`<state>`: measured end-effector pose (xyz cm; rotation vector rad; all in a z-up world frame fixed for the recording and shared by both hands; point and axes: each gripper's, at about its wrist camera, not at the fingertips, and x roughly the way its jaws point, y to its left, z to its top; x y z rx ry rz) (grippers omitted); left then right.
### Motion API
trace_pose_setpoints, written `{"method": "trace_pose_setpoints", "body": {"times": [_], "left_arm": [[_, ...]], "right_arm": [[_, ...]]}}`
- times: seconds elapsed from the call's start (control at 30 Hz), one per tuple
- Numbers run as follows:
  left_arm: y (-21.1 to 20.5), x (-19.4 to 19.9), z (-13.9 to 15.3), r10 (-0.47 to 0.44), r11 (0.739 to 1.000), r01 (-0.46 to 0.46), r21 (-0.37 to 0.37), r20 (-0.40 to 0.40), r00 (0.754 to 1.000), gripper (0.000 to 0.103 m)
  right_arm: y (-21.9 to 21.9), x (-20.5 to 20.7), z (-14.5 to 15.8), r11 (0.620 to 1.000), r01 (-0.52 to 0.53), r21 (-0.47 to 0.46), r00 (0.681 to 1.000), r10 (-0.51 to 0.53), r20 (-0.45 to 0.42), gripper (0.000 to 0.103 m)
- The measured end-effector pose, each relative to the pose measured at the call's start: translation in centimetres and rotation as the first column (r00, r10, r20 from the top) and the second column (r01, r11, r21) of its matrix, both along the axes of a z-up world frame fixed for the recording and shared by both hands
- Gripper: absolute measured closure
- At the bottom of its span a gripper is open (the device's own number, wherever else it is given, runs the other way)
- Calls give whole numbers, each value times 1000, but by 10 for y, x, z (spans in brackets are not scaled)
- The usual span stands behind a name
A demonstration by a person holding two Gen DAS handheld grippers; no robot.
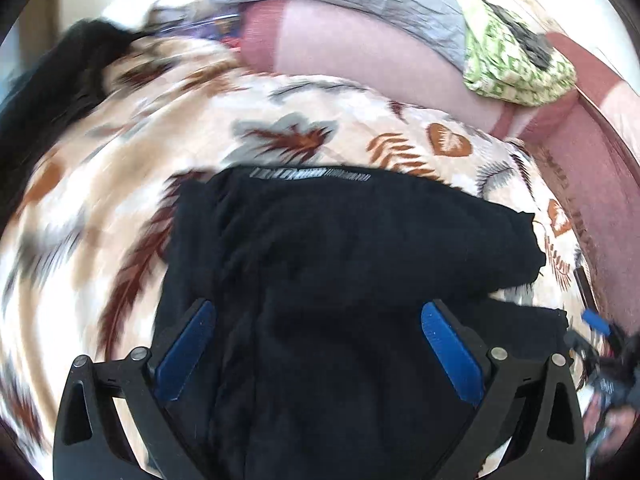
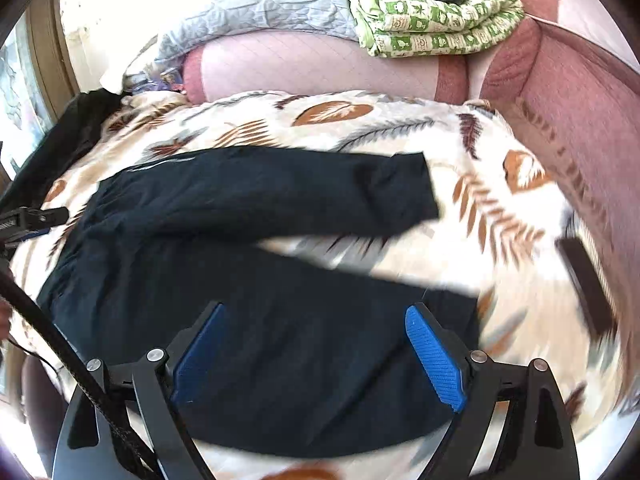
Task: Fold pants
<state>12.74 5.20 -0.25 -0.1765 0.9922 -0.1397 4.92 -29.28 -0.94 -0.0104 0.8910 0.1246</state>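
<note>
Both tools — left tool (image 1: 316, 312), right tool (image 2: 316, 312) — gape empty over dark pants (image 2: 248, 240), legs running rightward across the blanket (image 2: 500, 208).

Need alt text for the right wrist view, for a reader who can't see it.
Dark pants lie spread on a feather-print blanket, legs apart, seen past the right gripper, its blue-padded jaws open above the nearer leg. Behind, a folded green patterned cloth rests on a pink sofa back.

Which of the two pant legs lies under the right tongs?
The nearer leg of the dark navy fabric pants, running between the open right tongs. The other leg lies farther away, splayed apart across the feather-print blanket.
</note>
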Motion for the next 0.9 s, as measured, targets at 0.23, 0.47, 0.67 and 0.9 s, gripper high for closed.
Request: {"method": "trace_pose_setpoints", "body": {"times": [0.23,0.47,0.67,0.9], "left_arm": [[-23,94,-12,-128,990,130,61,-30,991,34],[-39,169,-52,-231,965,242,99,-111,967,34],[-43,199,-78,-321,933,337,128,-136,937,28],[-45,194,-77,-404,897,423,132,-150,903,26]], "right_arm": [[-22,124,-21,991,-93,-97,995,89,-44,9],[-19,219,-43,987,-151,-55,986,146,-85,9],[-2,266,-66,956,-284,-72,952,272,-143,9],[6,270,-76,944,-328,-41,937,320,-143,15]]}}
